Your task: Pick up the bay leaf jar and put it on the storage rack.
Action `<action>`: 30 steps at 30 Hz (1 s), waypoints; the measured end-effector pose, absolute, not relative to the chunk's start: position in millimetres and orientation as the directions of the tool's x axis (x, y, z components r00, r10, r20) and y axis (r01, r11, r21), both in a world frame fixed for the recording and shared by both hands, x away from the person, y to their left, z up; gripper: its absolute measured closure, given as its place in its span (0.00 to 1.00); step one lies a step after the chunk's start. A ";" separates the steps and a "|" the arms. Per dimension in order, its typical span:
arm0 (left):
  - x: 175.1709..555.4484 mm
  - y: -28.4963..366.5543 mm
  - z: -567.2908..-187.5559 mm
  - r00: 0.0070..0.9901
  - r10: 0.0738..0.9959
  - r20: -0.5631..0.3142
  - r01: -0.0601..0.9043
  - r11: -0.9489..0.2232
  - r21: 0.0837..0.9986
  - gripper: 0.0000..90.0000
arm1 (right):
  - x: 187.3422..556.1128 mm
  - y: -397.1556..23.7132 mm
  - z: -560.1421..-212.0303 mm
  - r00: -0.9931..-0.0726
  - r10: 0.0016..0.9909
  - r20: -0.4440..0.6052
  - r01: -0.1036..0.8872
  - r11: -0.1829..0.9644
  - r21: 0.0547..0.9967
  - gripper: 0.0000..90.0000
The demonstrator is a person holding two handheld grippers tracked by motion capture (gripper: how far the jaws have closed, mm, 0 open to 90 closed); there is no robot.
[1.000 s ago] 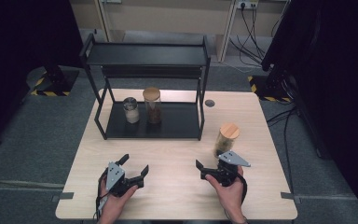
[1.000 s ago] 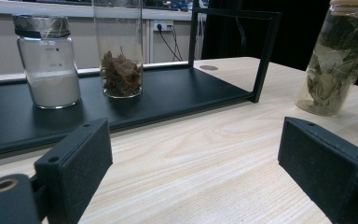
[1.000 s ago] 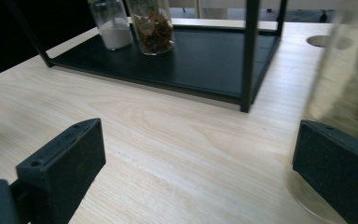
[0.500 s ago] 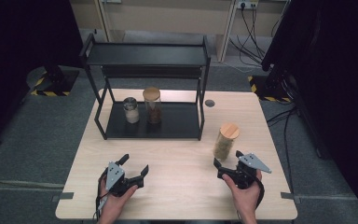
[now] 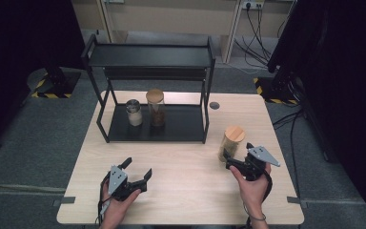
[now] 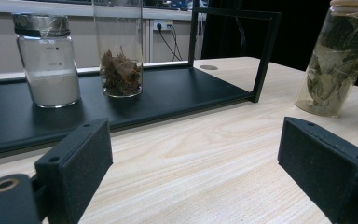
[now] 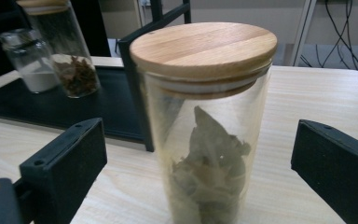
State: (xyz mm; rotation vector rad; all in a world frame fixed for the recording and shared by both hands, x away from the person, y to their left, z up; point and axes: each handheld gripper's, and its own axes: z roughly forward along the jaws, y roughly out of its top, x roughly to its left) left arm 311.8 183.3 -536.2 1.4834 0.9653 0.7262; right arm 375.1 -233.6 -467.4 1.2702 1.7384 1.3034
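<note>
High view shows the wooden table (image 5: pixel 181 191) with a black two-tier rack (image 5: pixel 152 71) standing on its far half, the near half bare wood with open room between the two hands. On the rack's lower shelf a short jar of white powder (image 5: pixel 134 113) and a taller cork-lidded jar of brown leaves (image 5: pixel 156 108) stand side by side, just apart; faint marks on the powder jar in the left gripper view may be print, but they are too small to read. To the right of the rack, near its front right post and well inside the table's right edge, the leaf jar with a wooden lid (image 5: pixel 231 143) stands upright on the table. The right gripper (image 5: pixel 233 160) sits just before it, jaws spread wide on either side of the glass without touching it, having just closed a little. The left gripper (image 5: pixel 136 171) rests near the front edge, jaws apart with nothing between them.
</note>
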 end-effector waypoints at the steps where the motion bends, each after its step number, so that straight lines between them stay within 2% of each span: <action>1: 311.7 183.3 -536.2 0.467 0.880 -0.082 0.164 0.005 0.987 0.11 | 377.9 -233.6 -467.6 -0.347 0.936 0.064 0.327 0.057 0.943 0.05; 13: 311.6 183.8 -536.3 0.466 0.880 -0.088 0.164 0.011 0.986 0.11 | 399.5 -228.2 -465.2 -0.352 0.936 0.026 0.322 0.095 0.942 0.13; 18: 311.8 183.9 -536.3 0.467 0.880 -0.090 0.166 0.012 0.986 0.11 | 404.0 -227.5 -467.3 -0.363 0.931 0.028 0.321 0.097 0.942 0.18; 22: 311.8 184.0 -536.3 0.466 0.880 -0.090 0.166 0.012 0.986 0.11 | 406.0 -227.7 -470.7 -0.376 0.926 0.026 0.322 0.104 0.941 0.27; 30: 311.8 184.1 -536.3 0.466 0.880 -0.090 0.166 0.013 0.986 0.11 | 404.8 -227.0 -468.6 -0.378 0.926 0.003 0.316 0.126 0.940 0.28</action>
